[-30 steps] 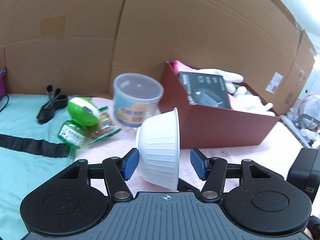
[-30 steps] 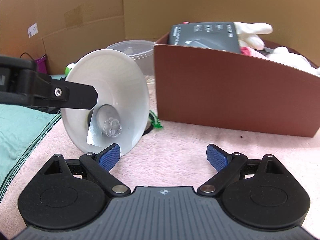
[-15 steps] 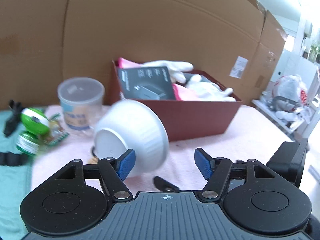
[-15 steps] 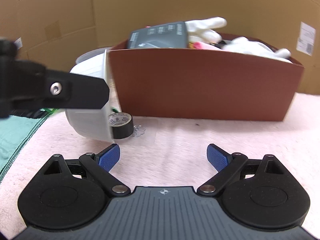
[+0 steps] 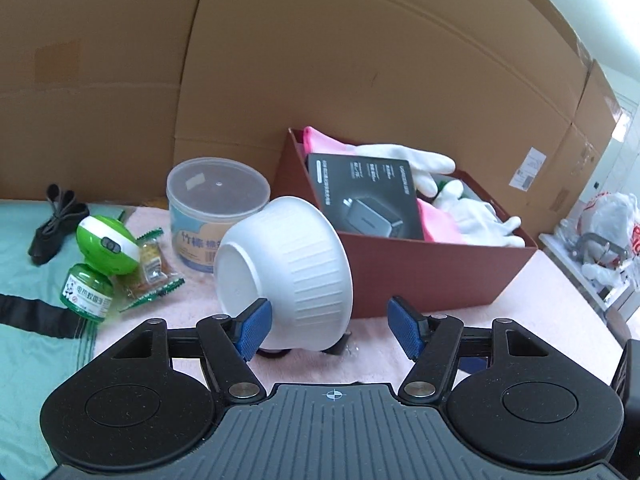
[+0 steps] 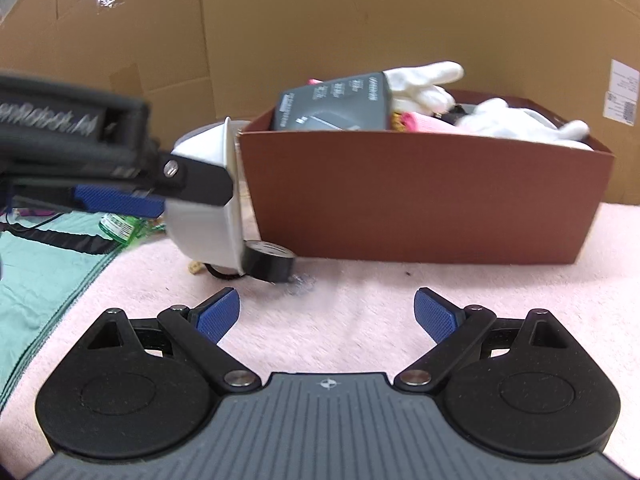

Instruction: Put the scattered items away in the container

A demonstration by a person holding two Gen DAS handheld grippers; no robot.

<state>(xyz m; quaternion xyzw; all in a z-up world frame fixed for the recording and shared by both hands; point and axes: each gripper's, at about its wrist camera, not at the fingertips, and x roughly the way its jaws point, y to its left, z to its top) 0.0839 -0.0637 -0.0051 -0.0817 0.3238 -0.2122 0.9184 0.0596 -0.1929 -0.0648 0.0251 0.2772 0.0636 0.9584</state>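
Observation:
A white ribbed bowl (image 5: 286,266) lies tipped over on the pink mat beside the red-brown box (image 5: 424,276), its rim on a black tape roll (image 6: 267,266). My left gripper (image 5: 331,330) is open just before the bowl, its left pad close to the bowl's wall. The right wrist view shows the bowl (image 6: 208,224), the box (image 6: 420,204) and the left gripper's fingers (image 6: 188,180). My right gripper (image 6: 326,316) is open and empty over the mat. The box holds a dark carton (image 5: 366,196), white gloves (image 5: 472,216) and pink cloth.
A lidded clear tub (image 5: 214,210), a green-white ball device (image 5: 106,244), a green jar (image 5: 86,294) and snack packets (image 5: 150,272) lie left of the bowl. A black strap (image 5: 52,220) lies on teal cloth. Cardboard walls stand behind.
The bowl has been tipped from upright on its side to mouth-down toward the box, and the tape roll has spilled out under its rim. Both grippers stay open.

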